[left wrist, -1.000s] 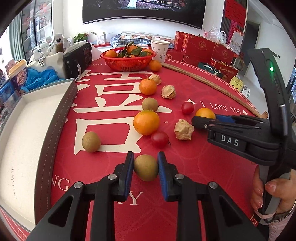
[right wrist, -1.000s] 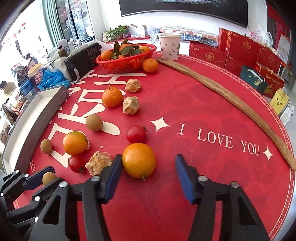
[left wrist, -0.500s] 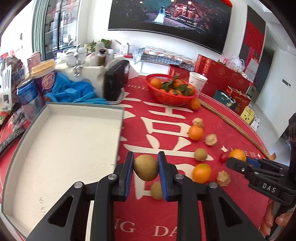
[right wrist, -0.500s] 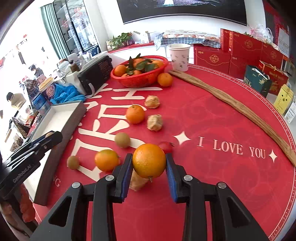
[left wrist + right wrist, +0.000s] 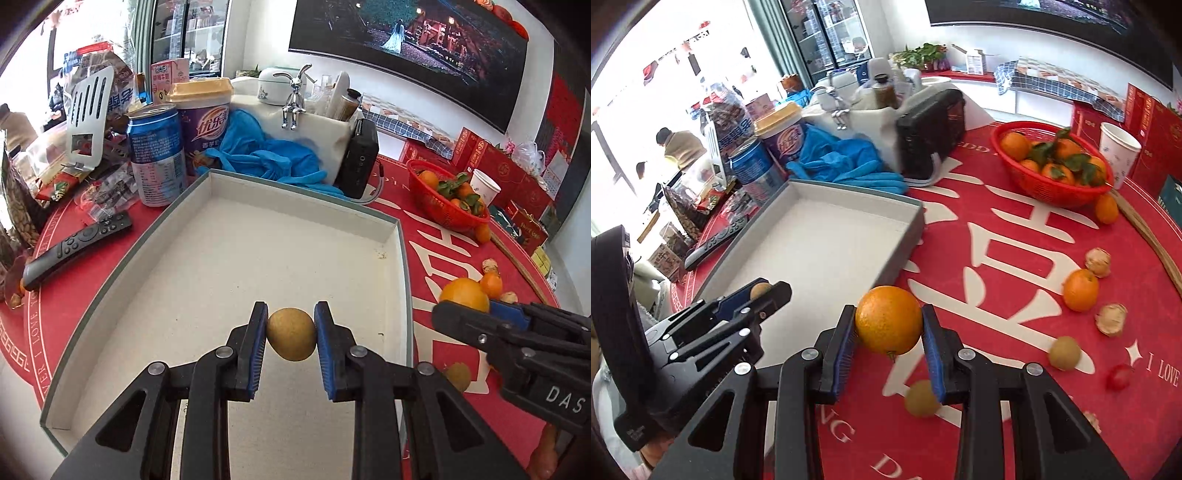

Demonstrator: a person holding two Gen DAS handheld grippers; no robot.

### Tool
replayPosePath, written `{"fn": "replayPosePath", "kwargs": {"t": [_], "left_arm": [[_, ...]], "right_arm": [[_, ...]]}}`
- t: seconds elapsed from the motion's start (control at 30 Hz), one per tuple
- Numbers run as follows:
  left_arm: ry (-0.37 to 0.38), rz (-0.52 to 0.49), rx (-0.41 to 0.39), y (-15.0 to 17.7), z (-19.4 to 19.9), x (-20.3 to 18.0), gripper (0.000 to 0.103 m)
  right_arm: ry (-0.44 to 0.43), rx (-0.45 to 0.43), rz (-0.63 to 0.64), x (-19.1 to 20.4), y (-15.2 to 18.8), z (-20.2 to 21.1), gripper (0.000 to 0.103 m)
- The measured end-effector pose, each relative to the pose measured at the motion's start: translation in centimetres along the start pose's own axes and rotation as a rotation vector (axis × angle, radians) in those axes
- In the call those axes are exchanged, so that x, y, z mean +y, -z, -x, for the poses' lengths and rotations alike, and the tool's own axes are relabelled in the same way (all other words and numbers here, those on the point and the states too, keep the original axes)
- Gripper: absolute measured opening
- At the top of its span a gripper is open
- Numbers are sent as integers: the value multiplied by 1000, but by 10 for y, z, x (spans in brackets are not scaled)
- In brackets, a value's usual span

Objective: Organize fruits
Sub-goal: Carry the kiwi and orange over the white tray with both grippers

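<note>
My left gripper point(image 5: 291, 334) is shut on a brown kiwi point(image 5: 291, 334) and holds it above the near part of the empty white box tray point(image 5: 391, 236). My right gripper point(image 5: 889, 334) is shut on a large orange point(image 5: 888, 319) and holds it above the red tablecloth just right of the tray point(image 5: 908, 236). In the left wrist view the right gripper point(image 5: 469, 312) shows at the right with the orange point(image 5: 463, 293). In the right wrist view the left gripper point(image 5: 762, 291) shows over the tray with the kiwi point(image 5: 760, 289).
Loose on the cloth lie kiwis point(image 5: 1064, 352), an orange point(image 5: 1080, 290), a small tomato point(image 5: 1118, 376) and dried husks point(image 5: 1111, 319). A red basket of oranges point(image 5: 1052, 164) stands at the back. A can point(image 5: 157, 153), a cup point(image 5: 207, 122), a remote point(image 5: 74, 249) and a blue cloth point(image 5: 266, 155) border the tray.
Both grippers have lifted their fruit and swung left. The left gripper with the kiwi has gone from the cloth to above the tray; the right gripper closed on the orange and followed.
</note>
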State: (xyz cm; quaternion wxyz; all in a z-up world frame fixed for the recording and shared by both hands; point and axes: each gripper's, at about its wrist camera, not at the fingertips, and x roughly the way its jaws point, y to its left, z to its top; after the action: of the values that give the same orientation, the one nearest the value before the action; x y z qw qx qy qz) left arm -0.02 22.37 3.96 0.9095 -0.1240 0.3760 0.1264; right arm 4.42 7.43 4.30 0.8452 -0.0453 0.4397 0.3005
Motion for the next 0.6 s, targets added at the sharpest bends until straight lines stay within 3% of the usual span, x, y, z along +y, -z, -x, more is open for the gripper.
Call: {"fn": "replayPosePath", "kwargs": {"t": [0.2,0.6], "left_arm": [[-18,28,20,-1,-4,9,28],[-47,69,41,-1,-8,18,28]], "right_arm": [[-25,23,59,32,-11,-18,36],[-41,74,48,37,-24,-40,36]]}}
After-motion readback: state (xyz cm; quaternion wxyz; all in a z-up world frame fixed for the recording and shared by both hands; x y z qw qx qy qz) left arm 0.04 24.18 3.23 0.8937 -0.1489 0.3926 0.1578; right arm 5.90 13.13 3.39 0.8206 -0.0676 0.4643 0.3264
